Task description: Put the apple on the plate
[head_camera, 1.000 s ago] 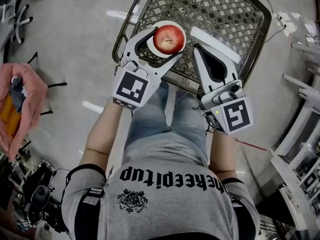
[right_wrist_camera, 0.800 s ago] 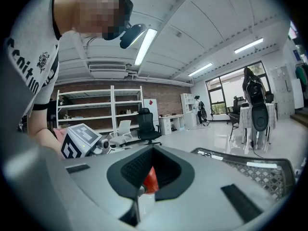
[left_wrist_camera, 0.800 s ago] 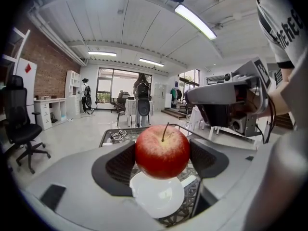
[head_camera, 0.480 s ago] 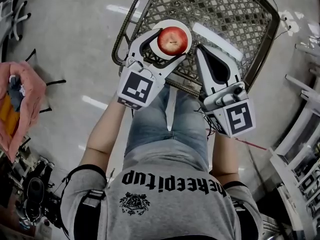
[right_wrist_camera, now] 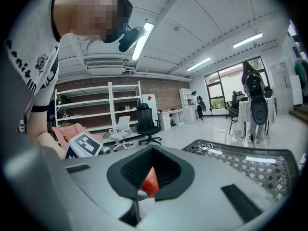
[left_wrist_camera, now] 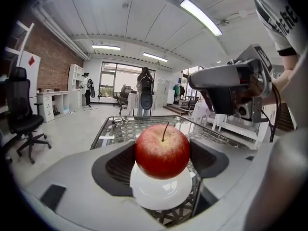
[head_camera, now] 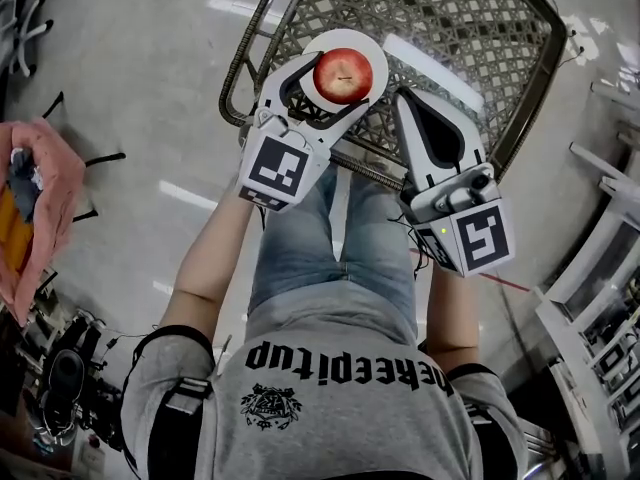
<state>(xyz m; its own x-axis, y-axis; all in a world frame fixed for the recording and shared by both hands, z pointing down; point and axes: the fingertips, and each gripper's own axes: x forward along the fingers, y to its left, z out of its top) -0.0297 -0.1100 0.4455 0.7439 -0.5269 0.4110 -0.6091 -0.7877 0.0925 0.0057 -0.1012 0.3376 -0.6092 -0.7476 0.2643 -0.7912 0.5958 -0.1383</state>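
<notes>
**Over the plate: apple held, not released**

Left gripper [head_camera: 335, 86] has its jaws clamped on the apple [left_wrist_camera: 162, 149], one pad on each flank, stem up. Apple is directly above the white plate [left_wrist_camera: 161, 192] on the mesh table [head_camera: 455, 13]. Head view shows it centred inside the plate rim. In the left gripper view the apple's underside overlaps the plate, so I can't tell if it's touching or just clear.

Right gripper [head_camera: 410, 106]: jaws pressed together, nothing in them, just beside the plate on its right. Only a sliver of red and white shows through the notch between its pads.

Step, as I read it: placement, at the lower/release stage. Transport looks done.

Next move calls for:
- a short straight descent until the apple bears on the plate
- opening the jaws evenly so neither pad drags it sideways
- backing out along the jaw line, not up through the fruit

Risk: round apple on a shallow plate could roll off centre if let go high or tilted.
</notes>
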